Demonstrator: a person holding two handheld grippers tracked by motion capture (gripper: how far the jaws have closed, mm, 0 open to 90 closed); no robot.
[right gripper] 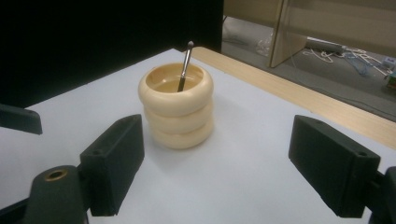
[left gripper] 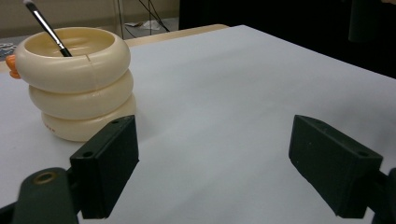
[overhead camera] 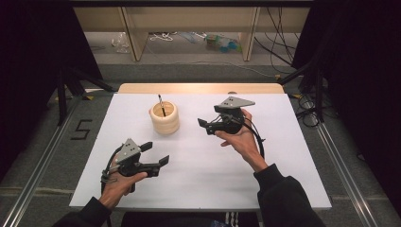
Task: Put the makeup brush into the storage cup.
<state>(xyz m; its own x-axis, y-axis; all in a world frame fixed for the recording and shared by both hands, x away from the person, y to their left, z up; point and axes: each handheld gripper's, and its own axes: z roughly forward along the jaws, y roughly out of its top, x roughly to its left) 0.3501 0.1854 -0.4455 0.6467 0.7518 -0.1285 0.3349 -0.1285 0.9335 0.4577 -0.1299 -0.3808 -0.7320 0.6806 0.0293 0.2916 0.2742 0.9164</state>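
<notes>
A cream holder (overhead camera: 164, 119) made of three stacked rings stands upright on the white table top (overhead camera: 283, 156), left of centre toward the far side. A thin dark brush (overhead camera: 161, 104) leans inside it. My left gripper (overhead camera: 156, 153) hovers near the front left, open, nothing between its fingers; in its own view (left gripper: 215, 158) the holder (left gripper: 79, 88) and brush (left gripper: 46, 25) stand ahead to the left. My right gripper (overhead camera: 204, 126) is open and empty to the right of the holder, pointing at it. From the right gripper (right gripper: 219, 158) the holder (right gripper: 176, 107) sits straight ahead with the brush (right gripper: 184, 65).
A wooden strip (overhead camera: 198, 88) borders the table's far edge. Beyond it are shelf legs (overhead camera: 135, 38) and loose cables (overhead camera: 279, 33) on the floor. Dark stands (overhead camera: 61, 94) flank both sides. One jaw of the left gripper (right gripper: 18, 119) shows at the right gripper view's left edge.
</notes>
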